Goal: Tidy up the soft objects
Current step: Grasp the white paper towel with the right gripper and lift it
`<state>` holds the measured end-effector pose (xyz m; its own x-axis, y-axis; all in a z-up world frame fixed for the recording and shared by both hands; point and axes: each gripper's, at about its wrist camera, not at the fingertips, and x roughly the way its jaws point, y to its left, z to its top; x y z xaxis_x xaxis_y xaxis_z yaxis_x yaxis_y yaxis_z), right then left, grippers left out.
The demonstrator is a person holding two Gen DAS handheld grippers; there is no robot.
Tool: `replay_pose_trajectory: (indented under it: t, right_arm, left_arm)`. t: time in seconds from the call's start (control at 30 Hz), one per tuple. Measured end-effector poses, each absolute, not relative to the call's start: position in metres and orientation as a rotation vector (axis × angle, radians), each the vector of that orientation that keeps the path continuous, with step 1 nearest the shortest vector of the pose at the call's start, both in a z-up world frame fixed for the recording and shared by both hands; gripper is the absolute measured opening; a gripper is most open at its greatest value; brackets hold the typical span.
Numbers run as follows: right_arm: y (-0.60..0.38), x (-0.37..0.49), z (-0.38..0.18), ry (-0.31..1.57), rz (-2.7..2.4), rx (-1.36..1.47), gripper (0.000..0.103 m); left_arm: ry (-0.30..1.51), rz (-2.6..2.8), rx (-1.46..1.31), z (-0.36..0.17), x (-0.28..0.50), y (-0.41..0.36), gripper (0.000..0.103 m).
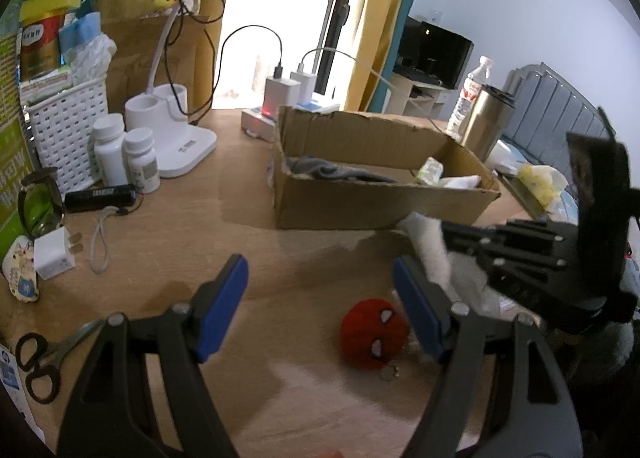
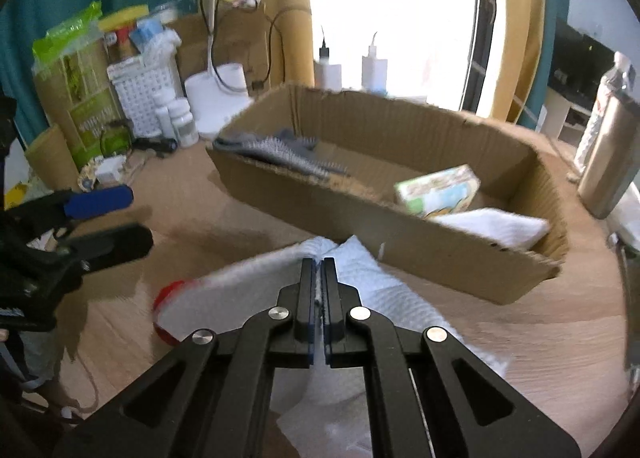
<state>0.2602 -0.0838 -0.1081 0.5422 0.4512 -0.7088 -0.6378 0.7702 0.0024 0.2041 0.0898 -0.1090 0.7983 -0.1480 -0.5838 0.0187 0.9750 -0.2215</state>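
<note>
My right gripper (image 2: 319, 264) is shut on a white towel (image 2: 384, 290), pinching a fold of it just in front of the cardboard box (image 2: 400, 250). In the left wrist view that towel (image 1: 430, 246) shows white behind the right gripper's black body (image 1: 532, 254). Nothing sits between the blue pads of my open left gripper (image 1: 320, 278), which hovers over the wooden table. A red plush ball with a spider mask (image 1: 374, 334) lies on the table by its right finger; its edge (image 2: 166, 298) peeks from under the towel. The box holds a grey cloth (image 2: 280, 150), a folded white towel (image 2: 500, 228) and a small printed pack (image 2: 438, 190).
At the left stand a white basket (image 1: 64, 130), two white pill bottles (image 1: 124, 154), a lamp base (image 1: 176, 138), a black tube (image 1: 100, 196), a charger (image 1: 54, 254) and scissors (image 1: 38, 358). A steel flask (image 1: 486, 118) and water bottle (image 1: 472, 94) stand behind the box at right.
</note>
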Motion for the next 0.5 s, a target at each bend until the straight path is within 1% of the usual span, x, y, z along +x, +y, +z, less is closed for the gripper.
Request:
replay_pose_trajectory:
  t: [0.2, 0.5]
  right_arm:
    - [-0.102, 0.248, -0.081, 0.687, 0.642, -0.247, 0.003]
    - [-0.139, 0.229, -0.057, 0.618, 0.606, -0.215, 0.003]
  left_arm:
    - [0.631, -0.096, -0.197, -0.103, 0.195, 0.078, 0.076]
    - [0.639, -0.11, -0.175, -0.102, 0.186, 0.058, 0.076]
